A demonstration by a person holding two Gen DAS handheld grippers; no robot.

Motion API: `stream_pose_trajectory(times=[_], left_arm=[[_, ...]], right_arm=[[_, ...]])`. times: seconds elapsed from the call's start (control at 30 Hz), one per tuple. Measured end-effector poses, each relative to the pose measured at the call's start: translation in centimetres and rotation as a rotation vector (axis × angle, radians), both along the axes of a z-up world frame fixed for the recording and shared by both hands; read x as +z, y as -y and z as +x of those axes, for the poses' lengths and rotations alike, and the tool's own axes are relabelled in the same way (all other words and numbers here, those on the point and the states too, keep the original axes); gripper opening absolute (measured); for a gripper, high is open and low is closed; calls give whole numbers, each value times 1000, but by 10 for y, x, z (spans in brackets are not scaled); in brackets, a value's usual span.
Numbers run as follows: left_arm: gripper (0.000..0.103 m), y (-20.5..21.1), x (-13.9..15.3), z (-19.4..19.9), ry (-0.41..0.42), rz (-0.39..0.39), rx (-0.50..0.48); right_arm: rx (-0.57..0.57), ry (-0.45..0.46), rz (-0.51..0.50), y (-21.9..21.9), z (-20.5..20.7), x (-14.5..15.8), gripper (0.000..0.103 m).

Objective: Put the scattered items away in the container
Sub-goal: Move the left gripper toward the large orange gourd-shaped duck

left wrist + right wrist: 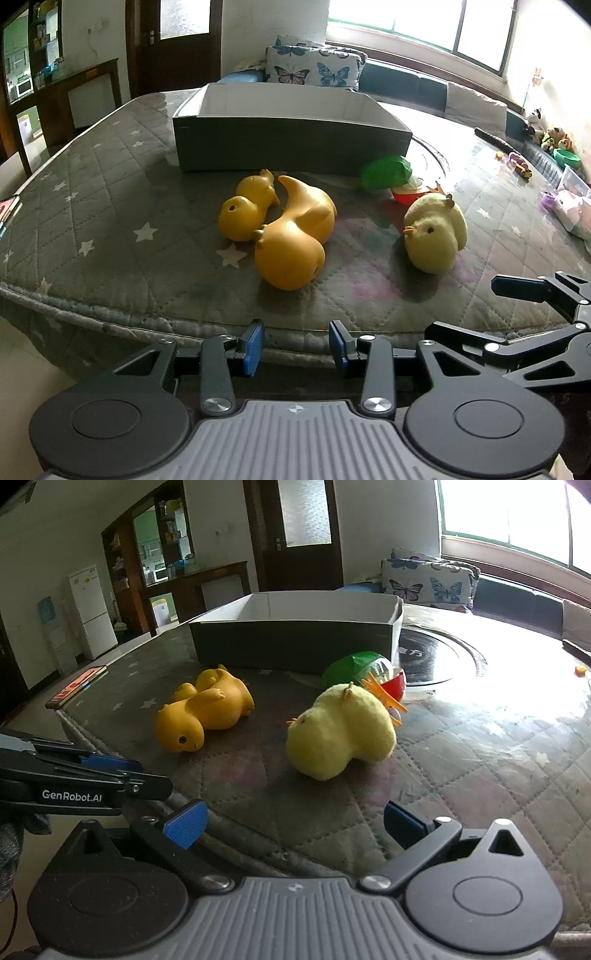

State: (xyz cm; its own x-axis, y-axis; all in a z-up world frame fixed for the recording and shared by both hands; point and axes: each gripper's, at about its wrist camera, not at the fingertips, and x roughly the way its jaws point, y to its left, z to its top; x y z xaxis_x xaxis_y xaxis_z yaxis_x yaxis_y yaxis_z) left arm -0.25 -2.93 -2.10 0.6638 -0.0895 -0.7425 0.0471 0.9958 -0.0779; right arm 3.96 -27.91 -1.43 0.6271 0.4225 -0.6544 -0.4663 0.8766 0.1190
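Observation:
A dark open box [291, 142] [295, 642] with a white inside stands on the quilted table. In front of it lie two orange rubber ducks, a small one [243, 210] [212, 677] and a big one [295, 240] [207, 712], touching each other. To their right rests a yellow plush chick [434, 236] [340, 734], and behind it a green and red capsule toy [386, 171] [364, 670]. My left gripper [297, 347] [144, 775] hovers open at the near table edge, nothing between its pads. My right gripper [295, 823] [491, 310] is open wide, facing the chick.
A phone [75, 686] lies at the table's left edge. A round glass turntable [443, 657] sits right of the box. A dark remote [487, 136] and small toys [554, 144] lie far right. Butterfly cushions [314, 66] are behind the box.

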Motion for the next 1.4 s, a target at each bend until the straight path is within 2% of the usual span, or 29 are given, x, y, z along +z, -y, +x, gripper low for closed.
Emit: stream_pose_trajectory(times=[0.13, 0.37, 0.53, 0.6, 0.8, 1.4], left_arm=[[41, 0, 1, 0, 1, -2, 1], [41, -4, 4, 4, 2, -12, 5], [41, -6, 6, 5, 4, -16, 10], [41, -7, 6, 6, 6, -19, 9], [41, -12, 12, 9, 18, -29, 10], [41, -22, 23, 23, 41, -91, -9]], right_arm=[[15, 6, 1, -4, 2, 0, 103], [48, 33, 61, -10, 2, 4, 103], [65, 24, 17, -16, 7, 6, 102], [71, 11, 29, -16, 7, 7, 102], [88, 41, -12, -23, 14, 7, 102], [130, 70, 40, -28, 33, 31, 91]])
